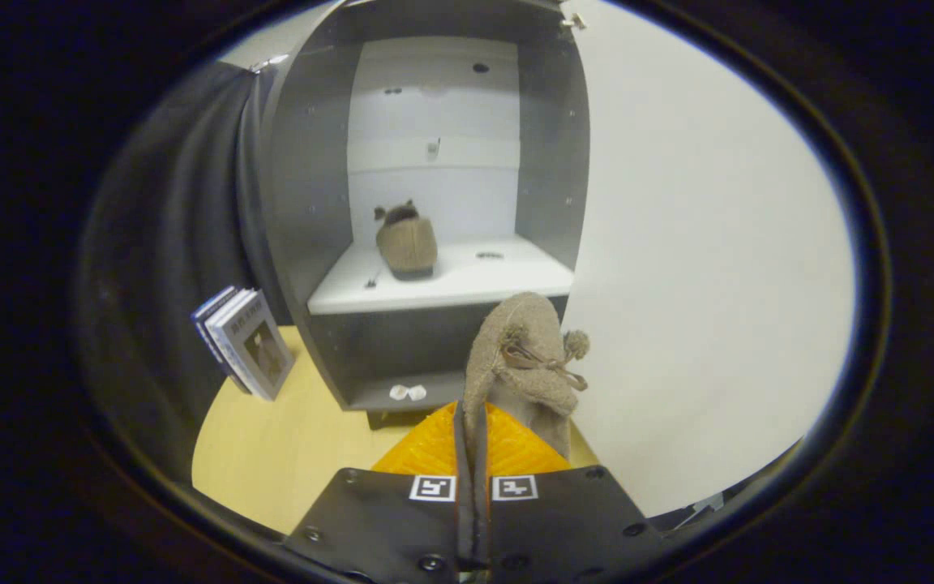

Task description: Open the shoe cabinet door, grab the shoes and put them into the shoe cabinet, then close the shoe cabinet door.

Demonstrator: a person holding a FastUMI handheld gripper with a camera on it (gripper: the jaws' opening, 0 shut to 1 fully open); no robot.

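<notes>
Hand-held gripper (473, 454): orange fingers clamped on second shoe's (516, 365) rim, held upright | shoe cabinet (305, 203): open, first shoe (407, 243) on white shelf (507, 280) | step: carrying second shoe in | next: advance, set it beside first, release.

Shoe cabinet (305, 203): grey walls, white shelf. On that shelf, tan slipper (407, 243). Below the cabinet, second tan slipper (516, 357), brown bow, between orange ridged fingers (434, 446). Left of cabinet, blue-white books (244, 341). Pale wood floor (272, 454).
</notes>
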